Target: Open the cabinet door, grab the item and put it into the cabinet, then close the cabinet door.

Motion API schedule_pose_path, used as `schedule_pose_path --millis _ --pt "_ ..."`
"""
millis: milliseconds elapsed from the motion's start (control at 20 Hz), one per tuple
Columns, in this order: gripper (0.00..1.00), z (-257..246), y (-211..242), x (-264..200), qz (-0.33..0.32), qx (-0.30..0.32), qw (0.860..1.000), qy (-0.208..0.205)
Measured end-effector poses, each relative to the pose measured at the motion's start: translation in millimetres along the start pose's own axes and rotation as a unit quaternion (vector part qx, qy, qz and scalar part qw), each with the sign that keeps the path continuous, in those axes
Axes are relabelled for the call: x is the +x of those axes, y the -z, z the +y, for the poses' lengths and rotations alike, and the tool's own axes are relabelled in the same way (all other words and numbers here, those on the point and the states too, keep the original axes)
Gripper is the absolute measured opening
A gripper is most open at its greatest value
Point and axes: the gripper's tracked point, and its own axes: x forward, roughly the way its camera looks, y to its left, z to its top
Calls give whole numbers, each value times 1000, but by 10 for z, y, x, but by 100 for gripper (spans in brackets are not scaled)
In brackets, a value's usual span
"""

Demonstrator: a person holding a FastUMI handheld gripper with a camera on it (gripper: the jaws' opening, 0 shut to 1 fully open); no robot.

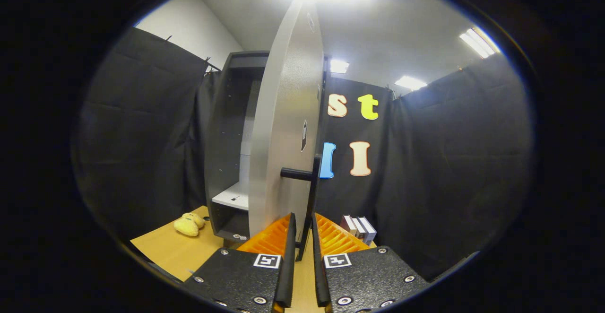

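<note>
The tall dark grey cabinet (222, 138) stands on the wooden table (175, 251) with its pale grey door (283, 128) swung wide, nearly edge-on to me. A black vertical bar handle (313, 180) runs down the door's front edge. My gripper (303, 218) is shut on the lower end of that handle, one finger on each side of the bar. A yellow plush item (188, 224) lies on the table to the left of the cabinet's base, well left of my fingers. Inside the cabinet a white shelf (232, 195) shows.
A few small white and grey boxes (359, 228) stand on the table just beyond my right finger. Black cloth walls close in the booth behind and on both sides. Bare table surface lies between the plush item and my fingers.
</note>
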Motion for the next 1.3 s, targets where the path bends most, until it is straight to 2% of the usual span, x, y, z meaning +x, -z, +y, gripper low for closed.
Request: schedule_pose_path --millis 150,500,750,1000,1100,1300 --pt "12 -207 41 -18 1 11 1000 28" --pt "11 -652 162 -173 -6 34 995 90" --pt "11 -648 116 -349 -51 66 992 92" --pt "14 -384 137 -513 -90 101 988 80" --pt "20 -238 188 -553 -100 103 987 68" --pt "75 171 426 -487 -80 85 993 27"
